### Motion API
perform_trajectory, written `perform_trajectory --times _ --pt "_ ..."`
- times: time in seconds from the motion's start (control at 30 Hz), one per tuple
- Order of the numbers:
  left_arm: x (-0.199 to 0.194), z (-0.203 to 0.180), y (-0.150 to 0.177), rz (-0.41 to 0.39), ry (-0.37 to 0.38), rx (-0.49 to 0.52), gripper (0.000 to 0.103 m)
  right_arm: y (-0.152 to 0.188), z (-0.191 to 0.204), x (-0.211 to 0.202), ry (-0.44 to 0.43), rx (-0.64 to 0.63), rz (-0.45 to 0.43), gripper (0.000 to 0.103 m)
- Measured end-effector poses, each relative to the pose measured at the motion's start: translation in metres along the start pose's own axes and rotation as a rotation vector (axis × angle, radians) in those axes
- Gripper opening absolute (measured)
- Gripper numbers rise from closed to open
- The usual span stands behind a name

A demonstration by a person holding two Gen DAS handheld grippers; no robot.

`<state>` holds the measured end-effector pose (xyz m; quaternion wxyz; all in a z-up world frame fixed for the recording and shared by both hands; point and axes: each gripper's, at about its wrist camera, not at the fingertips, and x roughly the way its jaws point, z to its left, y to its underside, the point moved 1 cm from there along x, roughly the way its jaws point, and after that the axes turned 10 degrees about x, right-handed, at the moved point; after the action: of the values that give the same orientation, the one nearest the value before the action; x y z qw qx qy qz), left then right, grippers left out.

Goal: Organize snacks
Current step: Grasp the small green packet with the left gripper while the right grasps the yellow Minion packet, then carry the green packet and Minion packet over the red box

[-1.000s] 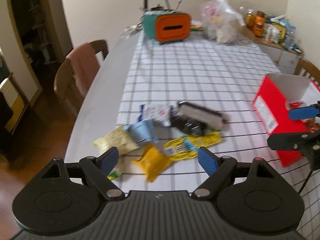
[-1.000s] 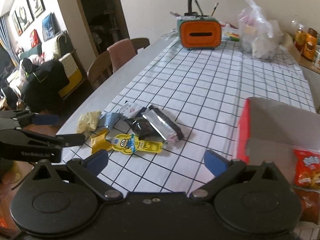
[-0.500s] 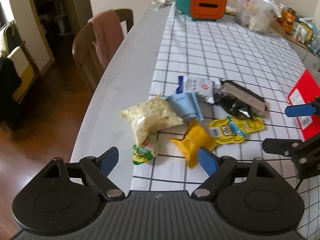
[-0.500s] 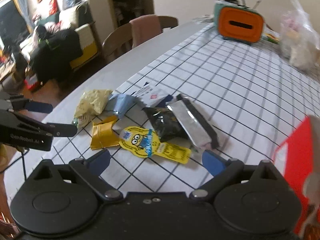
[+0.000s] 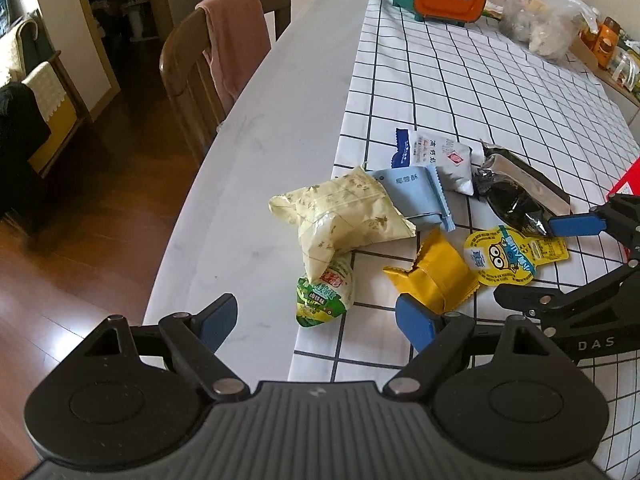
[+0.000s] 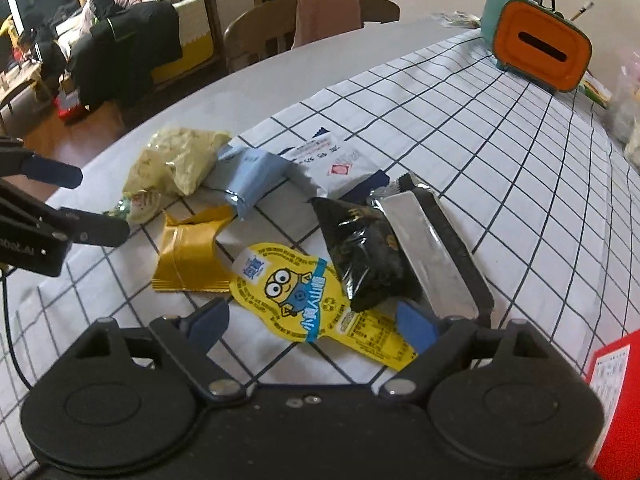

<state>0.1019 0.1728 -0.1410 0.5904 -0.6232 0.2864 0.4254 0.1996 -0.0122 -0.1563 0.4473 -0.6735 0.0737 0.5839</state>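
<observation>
Hovering low over the snack pile, both tools have dropped in from higher up, so the packets now fill each view where a second ago they sat small and far. The left hand-held gripper stands released and empty, its jaws straddling the green jelly cup near the table edge. The right hand-held gripper is also released; its jaws have just been narrowing, with the yellow cartoon pouch lying between them but not yet pinched. That suggests a pick of the pouch is next, bound for the red box at the near right, which has slid almost out of view.
</observation>
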Motion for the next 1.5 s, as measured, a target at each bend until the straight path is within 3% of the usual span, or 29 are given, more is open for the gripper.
perform_trajectory --times 0.4,0.57,0.73,0.83,1.5 --pt "0.022 0.012 -0.007 0.039 0.043 -0.072 0.085 -0.003 0.005 0.013 -0.005 0.012 0.006 0.078" --pt "0.025 0.010 -0.006 0.046 0.049 -0.042 0.063 -0.001 0.009 0.011 0.000 0.028 -0.005 0.068" --pt "0.024 0.007 -0.005 0.032 0.031 -0.016 0.049 0.000 0.012 0.008 0.008 0.034 -0.008 0.051" --pt "0.023 0.006 -0.005 0.025 0.026 0.000 0.034 0.002 0.014 0.007 0.013 0.049 -0.009 0.051" --pt "-0.012 -0.006 0.011 0.006 0.063 0.028 0.032 0.037 0.005 -0.052 -0.026 0.255 -0.063 0.051"
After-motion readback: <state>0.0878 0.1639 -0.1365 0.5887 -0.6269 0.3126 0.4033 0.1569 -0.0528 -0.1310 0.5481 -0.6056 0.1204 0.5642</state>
